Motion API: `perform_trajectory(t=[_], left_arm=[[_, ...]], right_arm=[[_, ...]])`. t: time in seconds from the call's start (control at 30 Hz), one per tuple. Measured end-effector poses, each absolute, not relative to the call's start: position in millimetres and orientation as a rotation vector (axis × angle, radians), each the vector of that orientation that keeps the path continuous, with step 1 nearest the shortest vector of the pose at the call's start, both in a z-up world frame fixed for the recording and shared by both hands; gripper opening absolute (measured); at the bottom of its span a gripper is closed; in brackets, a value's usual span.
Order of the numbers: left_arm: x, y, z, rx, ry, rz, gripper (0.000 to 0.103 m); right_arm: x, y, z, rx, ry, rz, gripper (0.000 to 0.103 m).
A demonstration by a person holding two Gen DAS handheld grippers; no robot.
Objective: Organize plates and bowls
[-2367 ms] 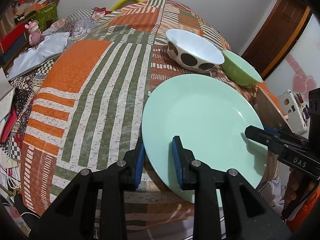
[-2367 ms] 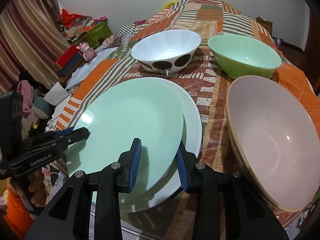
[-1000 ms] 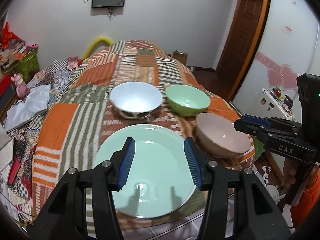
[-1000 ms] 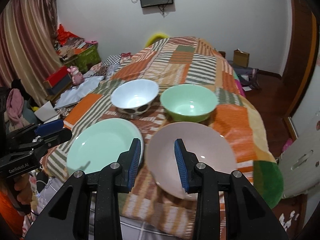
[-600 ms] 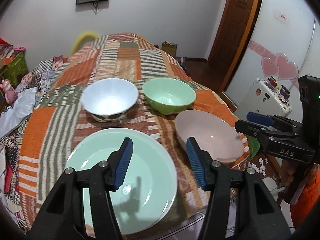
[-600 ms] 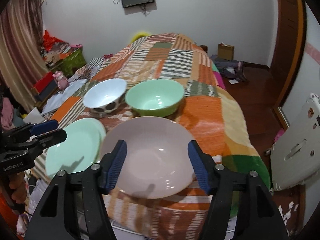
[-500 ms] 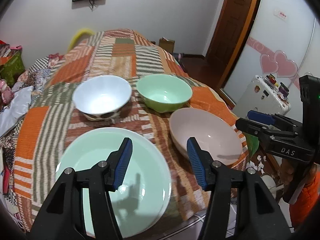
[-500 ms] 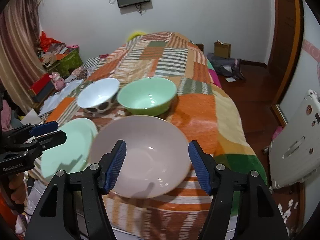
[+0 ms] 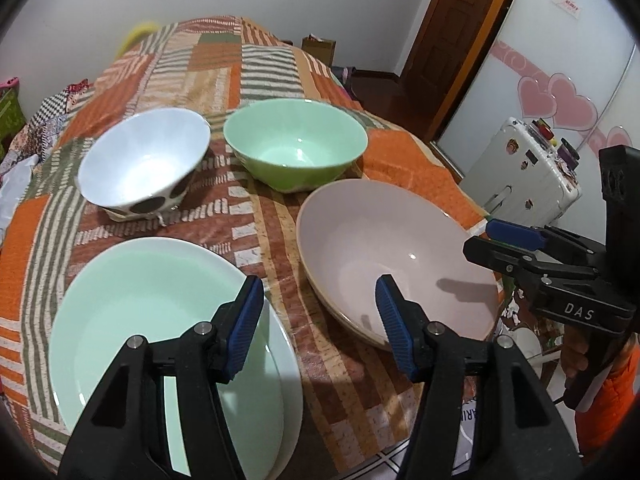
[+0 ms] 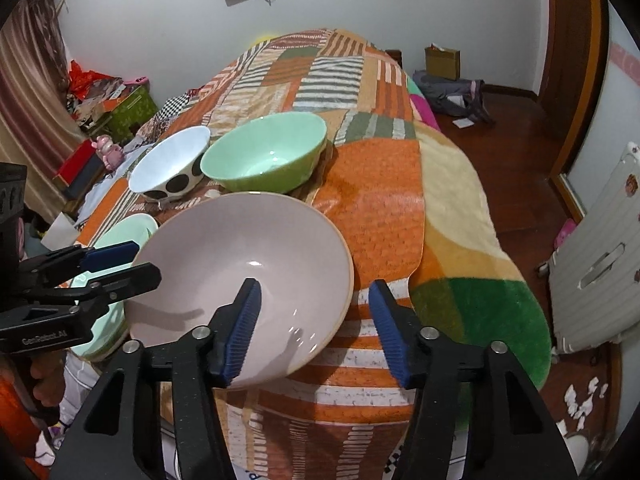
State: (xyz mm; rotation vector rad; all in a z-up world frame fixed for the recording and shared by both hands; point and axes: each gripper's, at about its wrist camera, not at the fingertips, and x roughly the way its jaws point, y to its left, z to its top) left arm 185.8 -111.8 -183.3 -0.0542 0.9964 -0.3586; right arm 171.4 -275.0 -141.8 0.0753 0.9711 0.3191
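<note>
A large pink bowl (image 9: 400, 236) (image 10: 240, 264) sits near the front edge of the bed. My left gripper (image 9: 320, 322) hovers over its near left rim, one finger above the bowl's inside, the other above the pale green plate (image 9: 140, 312). That plate lies stacked on a white plate (image 9: 294, 400). My right gripper (image 10: 316, 320) straddles the bowl's right rim. Both sets of jaws are closing, the rim between them with no pad touching it. Behind stand a green bowl (image 9: 296, 148) (image 10: 264, 156) and a white bowl with black dots (image 9: 140, 160) (image 10: 172, 164).
A striped patchwork blanket (image 10: 376, 208) covers the bed and hangs over its front edge. A white suitcase (image 9: 520, 172) stands on the wooden floor at the right. Boxes and toys (image 10: 108, 120) crowd the left side. A hand in an orange sleeve (image 9: 616, 396) holds the right gripper.
Both grippers have dropped and moved right, from the green plate to the pink bowl, which now looks larger. The right jaws stand wider than a second ago.
</note>
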Motion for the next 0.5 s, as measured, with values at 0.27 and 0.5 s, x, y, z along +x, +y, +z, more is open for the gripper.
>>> perform_trajectory(t=[0.27, 0.5], left_arm=[[192.6, -116.1, -193.3, -0.073, 1.022, -0.377, 0.043], [197.1, -120.8, -205.4, -0.09, 1.059, -0.392, 0.035]], right_arm=[[176.0, -280.7, -155.5, 0.128, 1.023, 0.345, 0.034], [178.8, -277.6, -168.8, 0.143, 1.066, 0.358, 0.032]])
